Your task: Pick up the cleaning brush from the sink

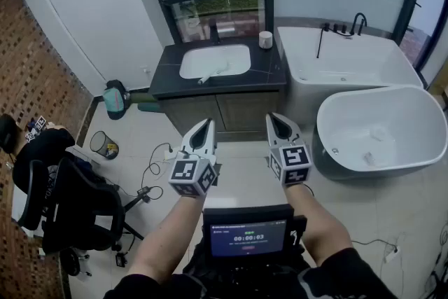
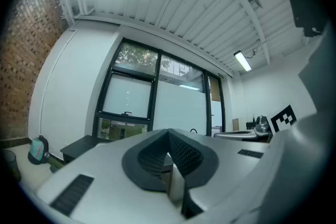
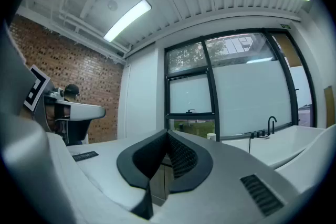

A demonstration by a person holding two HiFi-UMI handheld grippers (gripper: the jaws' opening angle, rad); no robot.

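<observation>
The white cleaning brush [image 1: 210, 73] lies in the white sink [image 1: 239, 52], its handle sticking out over the front left rim onto the dark counter [image 1: 164, 76]. My left gripper [image 1: 206, 124] and right gripper [image 1: 275, 118] are held side by side well short of the vanity, above the floor, both pointing level toward it. Both are shut with nothing between the jaws. In the left gripper view the left gripper [image 2: 169, 132] has its tips meeting; in the right gripper view the right gripper [image 3: 167, 134] looks the same. The brush is not visible in either gripper view.
A white cup [image 1: 265, 39] stands on the counter's back right. A bathtub [image 1: 350, 66] and an oval tub [image 1: 374, 133] stand to the right. A bin [image 1: 103, 145], cables [image 1: 155, 163] and a black chair [image 1: 66, 196] lie left. A screen [image 1: 248, 241] sits at the person's waist.
</observation>
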